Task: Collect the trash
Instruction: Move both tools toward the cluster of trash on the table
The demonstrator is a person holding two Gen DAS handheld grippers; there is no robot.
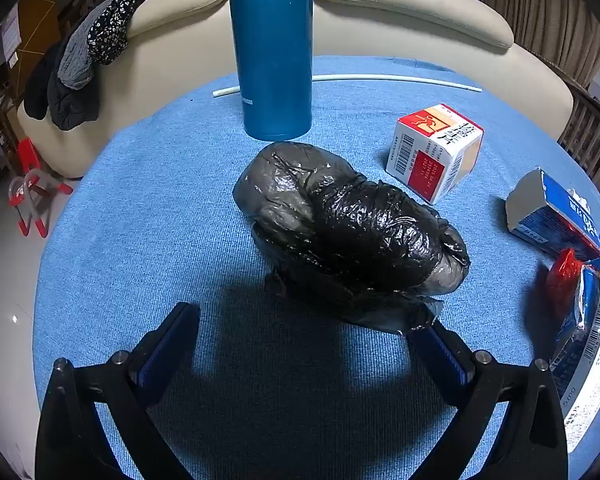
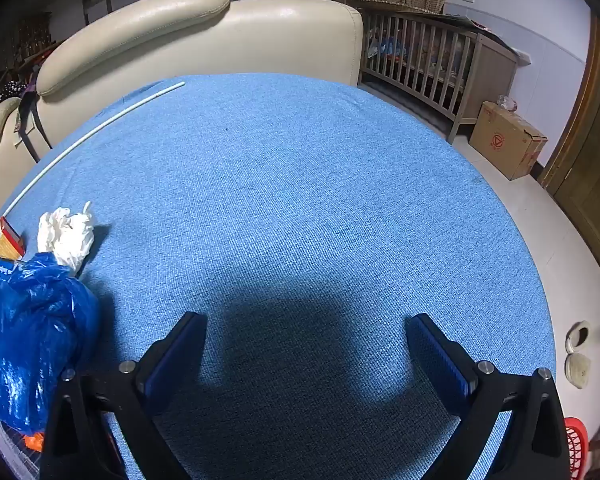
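Trash scattered over blue-covered table (image 1: 140,220), with black bag roll (image 1: 348,232) as the landmark. Blue bottle (image 1: 272,48) standing upright just behind the roll; red-and-white carton (image 1: 436,152) lying near its far right side; torn blue box (image 1: 548,216) and crumpled wrappers (image 1: 580,300) further right, well apart from it. White tube (image 1: 396,79) lying along the table's far edge, behind bottle and roll.

Left claw (image 1: 304,340) spread fully wide, angled down at the table, gripping nothing; roll just ahead of it, a loose flap near or perhaps touching the right-hand pad, hard to tell which. Right claw (image 2: 306,350) likewise fully wide and empty, over bare cloth, with blue plastic bag (image 2: 28,344) and crumpled white tissue (image 2: 66,234) off to its left.

Likely step in hand: taking up the roll with the left claw. To do it well:
- Centre on the roll's thick middle, not the loose flap; thin film likely to slip or unravel.
- Come in across the short width, so both pads meet the body squarely.
- Keep clear of the bottle behind; a push forward could topple it.
- Close gently: soft, crushable, slick.
- Hold the right claw ready near the blue bag for the next piece.
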